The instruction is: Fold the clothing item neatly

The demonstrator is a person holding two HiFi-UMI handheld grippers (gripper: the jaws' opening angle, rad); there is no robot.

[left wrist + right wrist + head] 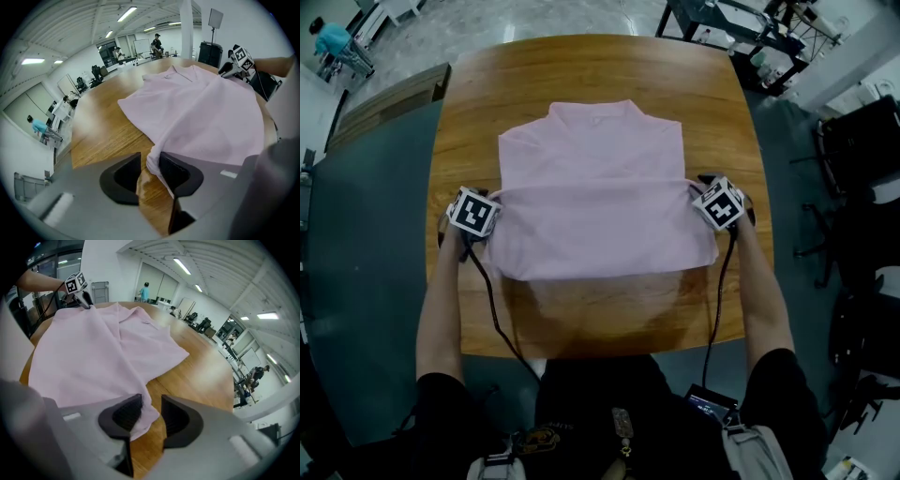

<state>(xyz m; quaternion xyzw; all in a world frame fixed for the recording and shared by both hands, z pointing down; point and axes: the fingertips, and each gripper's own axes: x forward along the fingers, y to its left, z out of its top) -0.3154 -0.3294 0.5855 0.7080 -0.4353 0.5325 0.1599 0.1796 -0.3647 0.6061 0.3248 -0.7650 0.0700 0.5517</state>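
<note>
1. The pink shirt lies folded over itself on the wooden bench.
2. Only the gripper views show the left hand-held gripper and right hand-held gripper spread, with shirt edges between them, seemingly unpinched.

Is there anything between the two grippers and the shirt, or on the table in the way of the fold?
Nothing visible. An edge of the shirt lies between the open jaws of the left gripper and of the right gripper; the table bears nothing else.
</note>
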